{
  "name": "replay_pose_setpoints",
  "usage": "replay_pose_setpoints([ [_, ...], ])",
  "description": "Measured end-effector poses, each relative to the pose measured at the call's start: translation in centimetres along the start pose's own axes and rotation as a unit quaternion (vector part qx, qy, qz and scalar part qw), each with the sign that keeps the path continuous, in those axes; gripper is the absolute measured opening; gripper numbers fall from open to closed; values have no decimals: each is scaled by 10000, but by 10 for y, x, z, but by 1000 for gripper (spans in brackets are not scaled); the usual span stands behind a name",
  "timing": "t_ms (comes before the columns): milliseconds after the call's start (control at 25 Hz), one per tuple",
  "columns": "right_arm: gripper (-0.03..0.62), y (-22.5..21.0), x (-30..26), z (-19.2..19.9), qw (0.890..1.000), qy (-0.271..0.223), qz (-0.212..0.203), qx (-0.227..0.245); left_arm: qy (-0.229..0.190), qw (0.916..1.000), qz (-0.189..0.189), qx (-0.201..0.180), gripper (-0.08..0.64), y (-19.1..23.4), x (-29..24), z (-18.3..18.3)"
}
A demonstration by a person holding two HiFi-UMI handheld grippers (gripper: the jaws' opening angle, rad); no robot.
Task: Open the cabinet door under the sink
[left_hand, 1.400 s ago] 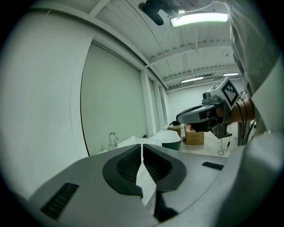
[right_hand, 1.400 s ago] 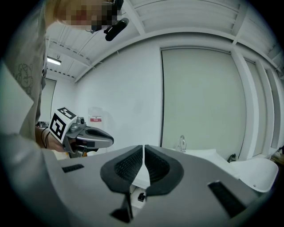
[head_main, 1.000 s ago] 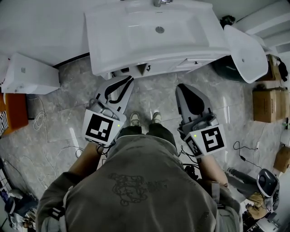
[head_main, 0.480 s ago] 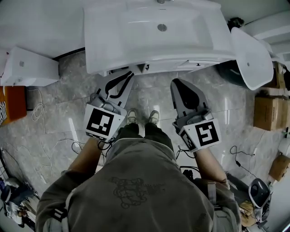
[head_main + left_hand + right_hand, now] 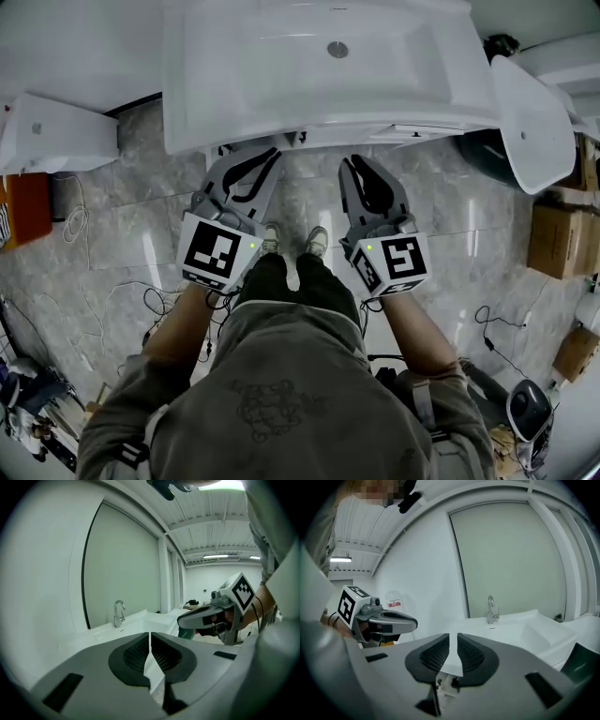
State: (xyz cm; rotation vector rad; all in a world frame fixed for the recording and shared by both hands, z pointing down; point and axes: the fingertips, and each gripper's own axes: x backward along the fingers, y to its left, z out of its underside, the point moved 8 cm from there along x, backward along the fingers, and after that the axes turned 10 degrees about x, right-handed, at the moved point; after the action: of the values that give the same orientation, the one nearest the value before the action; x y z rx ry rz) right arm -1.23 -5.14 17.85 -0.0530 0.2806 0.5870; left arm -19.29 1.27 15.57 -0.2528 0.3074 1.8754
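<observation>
The white sink (image 5: pixel 319 66) fills the top of the head view, and its basin overhang hides the cabinet door beneath. Only a strip of white fittings (image 5: pixel 281 141) shows under the front rim. My left gripper (image 5: pixel 255 161) points at that rim, its jaws shut with nothing between them. My right gripper (image 5: pixel 358 169) sits beside it, shut but for a thin slit, also empty. In the left gripper view, the left gripper (image 5: pixel 150 641) faces the faucet (image 5: pixel 118 612), with the right gripper (image 5: pixel 187 619) alongside. In the right gripper view, the right gripper (image 5: pixel 453 641) faces the faucet (image 5: pixel 491 609).
A second white basin (image 5: pixel 525 112) leans at the right of the sink, and a white box (image 5: pixel 56 141) sits at the left. Cardboard boxes (image 5: pixel 562 234) stand at the far right. Cables (image 5: pixel 75 225) trail over the marble floor. The person's shoes (image 5: pixel 292 242) stand between the grippers.
Both grippers have moved forward and down toward the sink's front rim and drawn closer together; the right one has shifted leftward the most.
</observation>
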Motion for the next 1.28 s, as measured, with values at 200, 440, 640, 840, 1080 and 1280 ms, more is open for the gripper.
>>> replay_pose_setpoints([
  [200,106,-7,-28,42,9996,231,-158,-38,49,9999,-116,41,26,7,-26,34],
  [440,106,-8,-62,92,9989,434,-182,-65,232,9994,-241,96,26,22,-53,88],
  [640,106,-8,-94,136,9976,650,-207,-82,398,9987,-236,204,26,31,-73,123],
  [840,106,-7,-126,185,9956,909,-191,-158,562,9978,-253,259,26,41,-93,157],
  [1080,106,-16,-158,237,9914,1248,-226,-317,697,9955,-349,538,26,52,-118,204],
  [1280,112,-17,-186,280,9891,1414,-294,-305,774,9950,-349,526,26,61,-131,236],
])
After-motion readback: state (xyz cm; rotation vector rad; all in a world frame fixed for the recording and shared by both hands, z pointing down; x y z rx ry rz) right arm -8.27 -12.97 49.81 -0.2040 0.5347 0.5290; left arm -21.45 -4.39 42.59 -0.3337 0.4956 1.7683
